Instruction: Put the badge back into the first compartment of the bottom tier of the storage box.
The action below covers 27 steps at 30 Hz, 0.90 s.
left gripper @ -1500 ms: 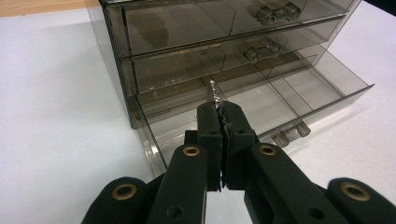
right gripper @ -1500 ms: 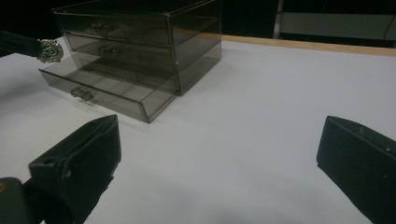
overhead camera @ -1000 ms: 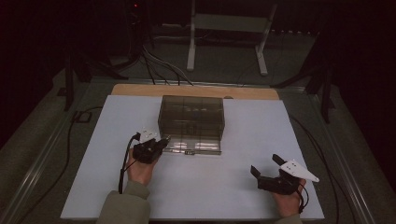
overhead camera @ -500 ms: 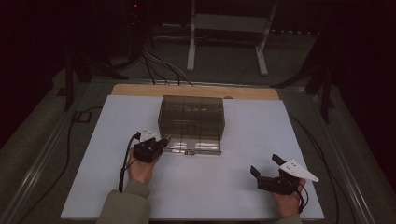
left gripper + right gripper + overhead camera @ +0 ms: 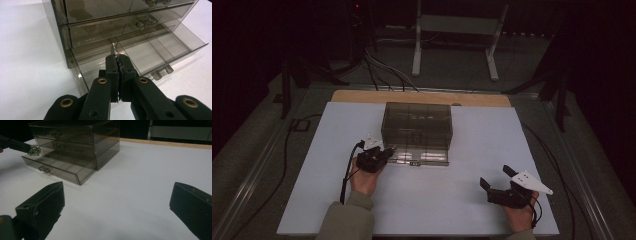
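Black jaws pressed tight together on the left gripper (image 5: 117, 58), and there's a small silver ornament (image 5: 114, 49) pinched at their tips, poking out over the pulled-out bottom drawer (image 5: 160, 50) of the smoky clear drawer chest (image 5: 417, 125). From the right gripper view that trinket (image 5: 33, 150) reads as a silvery piece with a green centre, held just above the drawer's left end. The drawer (image 5: 60, 166) sits pulled forward, its dividers and little clear handle (image 5: 43, 169) on show; the two drawers above it sit shut. The chest stands mid-table on the white sheet (image 5: 437, 200), wooden table edge (image 5: 422, 97) behind it. Out to the side, the right gripper (image 5: 500, 184) rests low on the sheet, well apart from the chest, jaws spread wide with nothing between them.
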Each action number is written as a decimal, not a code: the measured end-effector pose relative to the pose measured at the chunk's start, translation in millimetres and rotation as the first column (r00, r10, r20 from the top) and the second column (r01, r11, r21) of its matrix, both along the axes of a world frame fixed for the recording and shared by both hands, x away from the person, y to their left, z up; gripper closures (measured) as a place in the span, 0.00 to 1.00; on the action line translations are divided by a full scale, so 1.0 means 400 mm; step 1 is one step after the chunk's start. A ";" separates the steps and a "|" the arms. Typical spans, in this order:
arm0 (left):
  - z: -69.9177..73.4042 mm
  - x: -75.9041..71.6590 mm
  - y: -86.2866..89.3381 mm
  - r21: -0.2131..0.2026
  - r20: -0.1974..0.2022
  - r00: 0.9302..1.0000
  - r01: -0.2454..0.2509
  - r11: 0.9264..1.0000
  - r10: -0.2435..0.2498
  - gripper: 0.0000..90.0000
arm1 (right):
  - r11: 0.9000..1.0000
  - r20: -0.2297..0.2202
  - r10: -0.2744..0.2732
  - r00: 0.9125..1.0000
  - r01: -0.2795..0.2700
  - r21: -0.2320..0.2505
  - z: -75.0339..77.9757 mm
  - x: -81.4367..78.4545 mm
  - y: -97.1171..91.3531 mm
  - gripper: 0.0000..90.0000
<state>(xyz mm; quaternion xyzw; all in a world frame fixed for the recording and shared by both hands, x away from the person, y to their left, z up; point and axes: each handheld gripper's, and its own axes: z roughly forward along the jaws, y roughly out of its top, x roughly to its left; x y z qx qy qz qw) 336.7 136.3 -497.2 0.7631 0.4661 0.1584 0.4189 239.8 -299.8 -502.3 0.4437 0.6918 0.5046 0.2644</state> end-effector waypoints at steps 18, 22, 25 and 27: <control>-0.014 0.011 -0.004 0.006 -0.022 1.000 -0.008 1.000 0.008 0.99 | 1.000 0.001 0.002 1.000 -0.002 0.001 0.001 -0.001 0.001 0.00; -0.020 0.014 -0.007 0.009 -0.036 0.999 -0.009 1.000 0.010 0.99 | 1.000 0.002 0.002 1.000 -0.002 0.001 0.001 -0.001 0.000 0.00; -0.022 0.016 -0.009 0.010 -0.044 0.999 -0.010 1.000 0.010 0.99 | 1.000 0.002 0.002 1.000 -0.002 0.001 0.001 -0.001 0.001 0.00; -0.025 0.017 -0.009 0.014 -0.051 0.999 -0.010 1.000 0.011 0.99 | 1.000 0.002 0.002 1.000 -0.002 0.001 0.001 -0.001 0.001 0.00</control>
